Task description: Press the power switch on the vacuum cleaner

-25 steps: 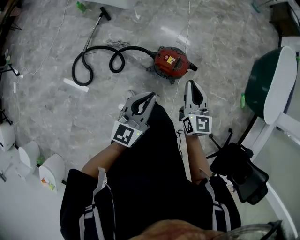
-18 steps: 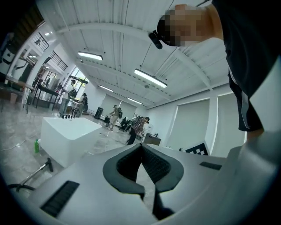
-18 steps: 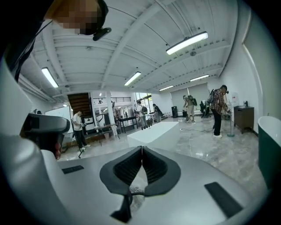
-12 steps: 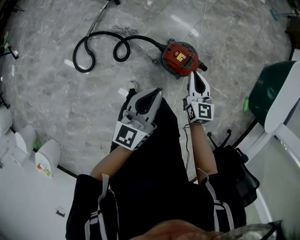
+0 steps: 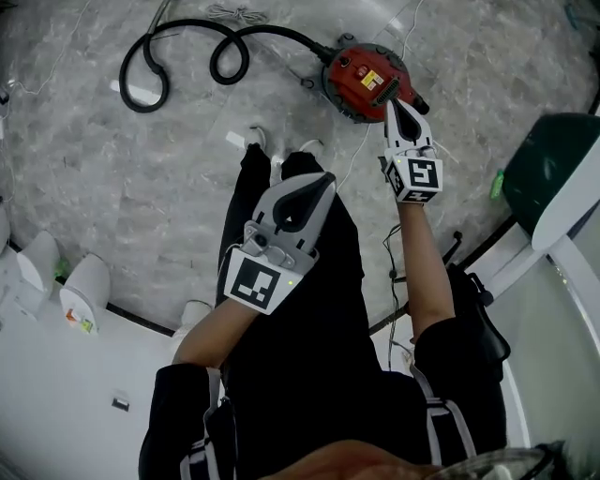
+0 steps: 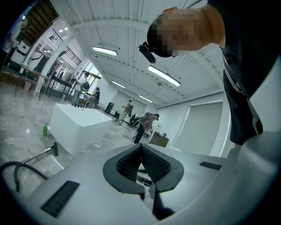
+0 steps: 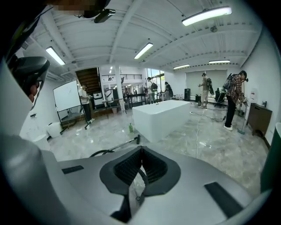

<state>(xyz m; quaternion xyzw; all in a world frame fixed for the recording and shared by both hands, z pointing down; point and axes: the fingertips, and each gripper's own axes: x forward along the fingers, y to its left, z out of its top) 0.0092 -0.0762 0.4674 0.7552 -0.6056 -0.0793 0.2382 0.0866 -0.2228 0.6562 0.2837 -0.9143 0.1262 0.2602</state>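
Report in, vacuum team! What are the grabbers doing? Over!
Right gripper shut, empty, tip at the red vacuum cleaner; contact unclear. Left gripper shut, empty, held back. Hose curls away left, not in the way.

The head view looks steeply down from above the person's shoulders onto the floor [image 5: 103, 187], far enough off to take in the left gripper [image 5: 322, 180], the right gripper [image 5: 392, 103], the vacuum cleaner [image 5: 364, 73] and its hose [image 5: 187, 23]. The left gripper view sits close behind its own fingers [image 6: 127, 165] and tilts up toward the ceiling [image 6: 131, 39]. The right gripper view looks more level across the hall past its fingers [image 7: 127, 169]. Both gripper views take in the white block [image 6: 79, 125]; the right one also shows the hose that the head view sees.
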